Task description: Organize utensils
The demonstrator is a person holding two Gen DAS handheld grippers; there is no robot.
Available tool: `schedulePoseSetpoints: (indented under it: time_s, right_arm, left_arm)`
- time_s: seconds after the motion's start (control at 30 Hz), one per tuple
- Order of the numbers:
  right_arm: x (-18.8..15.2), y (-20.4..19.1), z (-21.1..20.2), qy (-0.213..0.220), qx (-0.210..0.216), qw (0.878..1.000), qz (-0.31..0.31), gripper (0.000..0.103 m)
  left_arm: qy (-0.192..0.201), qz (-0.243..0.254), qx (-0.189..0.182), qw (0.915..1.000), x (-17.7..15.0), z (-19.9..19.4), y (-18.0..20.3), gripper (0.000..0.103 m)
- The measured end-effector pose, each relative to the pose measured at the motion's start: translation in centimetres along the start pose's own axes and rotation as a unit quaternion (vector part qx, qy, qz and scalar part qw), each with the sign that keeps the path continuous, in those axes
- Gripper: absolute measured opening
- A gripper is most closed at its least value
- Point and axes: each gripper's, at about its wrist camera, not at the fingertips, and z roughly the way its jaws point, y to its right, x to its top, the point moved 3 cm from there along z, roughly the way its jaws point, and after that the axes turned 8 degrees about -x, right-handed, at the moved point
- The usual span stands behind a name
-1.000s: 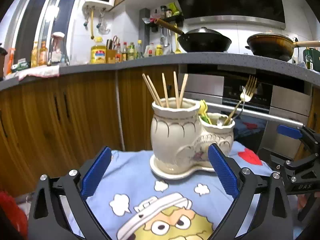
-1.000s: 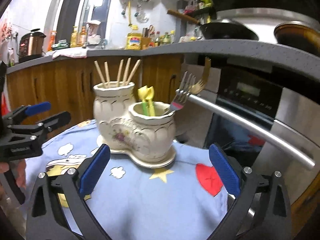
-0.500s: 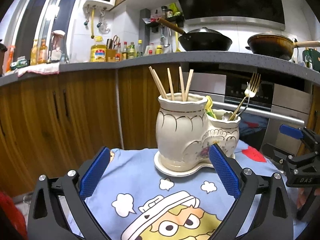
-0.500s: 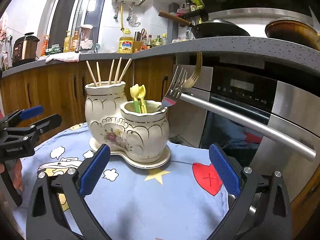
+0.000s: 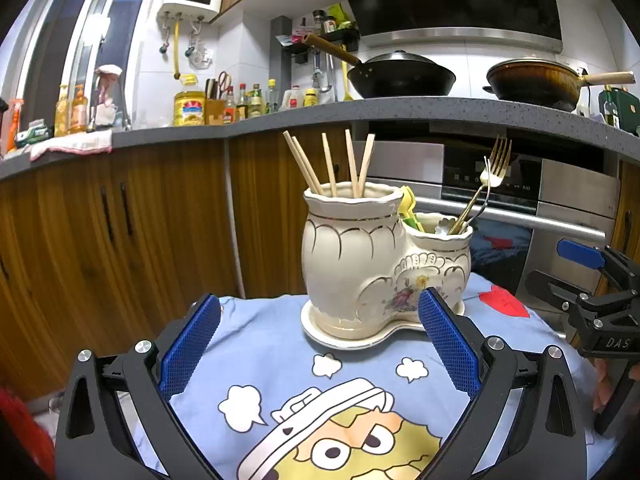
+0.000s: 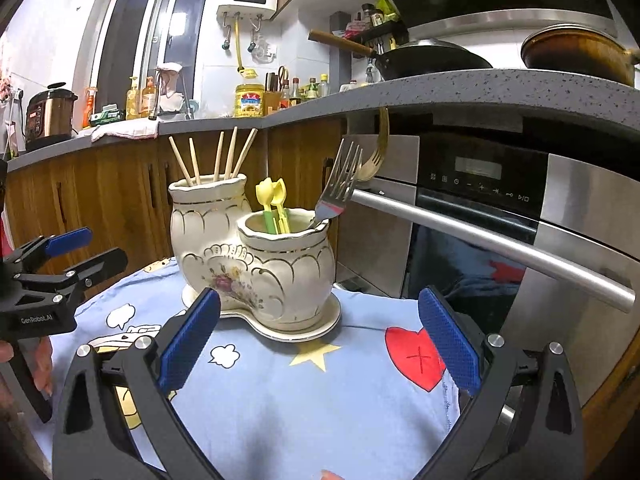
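A cream double-pot ceramic utensil holder (image 5: 372, 264) (image 6: 256, 264) stands on its saucer on a blue cartoon cloth (image 5: 320, 392) (image 6: 304, 392). The tall pot holds several wooden chopsticks (image 5: 332, 164) (image 6: 218, 156). The short pot holds yellow-green plastic spoons (image 6: 274, 206) (image 5: 410, 210) and metal forks (image 6: 340, 178) (image 5: 486, 182). My left gripper (image 5: 320, 344) is open and empty, just short of the holder; it also shows at the left of the right wrist view (image 6: 68, 254). My right gripper (image 6: 320, 344) is open and empty, also short of the holder; it shows at the right of the left wrist view (image 5: 580, 268).
Wooden kitchen cabinets (image 5: 120, 232) stand behind the small table. A built-in oven with a steel handle bar (image 6: 492, 240) is close on the right. The grey countertop (image 5: 360, 110) carries bottles and two pans above.
Both grippers have drawn back a little and tilted up, so the holder sits farther off and higher in both views. Nothing was taken hold of or let go.
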Motion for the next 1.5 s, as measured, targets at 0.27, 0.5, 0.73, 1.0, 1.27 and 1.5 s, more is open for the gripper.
schedulePoseSetpoints:
  time_s: [0.27,0.5,0.73,1.0,1.27,1.5]
  right_arm:
    - [-0.04,0.04,-0.08,0.000,0.002,1.000,0.002,0.098]
    - [0.01,-0.01,0.12,-0.001,0.001,1.000,0.004,0.098]
    - [-0.02,0.15,0.27,-0.003,-0.002,1.000,0.005,0.098]
    - [-0.08,0.28,0.36,-0.004,-0.002,1.000,0.005,0.098]
    - [-0.07,0.29,0.38,-0.004,-0.002,1.000,0.005,0.098]
    - [-0.06,0.30,0.38,-0.004,-0.002,1.000,0.005,0.098]
  left_arm:
    - [0.000,-0.001,0.003,1.0000,-0.06,0.11,0.08,0.098]
    - [-0.001,-0.002,0.015,0.9999,-0.11,0.05,0.00,0.098]
    - [-0.002,-0.003,0.015,0.9999,-0.09,0.05,0.06,0.098]
    - [-0.002,-0.001,0.016,0.9999,-0.10,0.05,0.06,0.098]
    - [-0.002,-0.002,0.016,0.9999,-0.09,0.07,0.07,0.098]
    - [-0.002,-0.002,0.016,0.9999,-0.06,0.01,0.00,0.098]
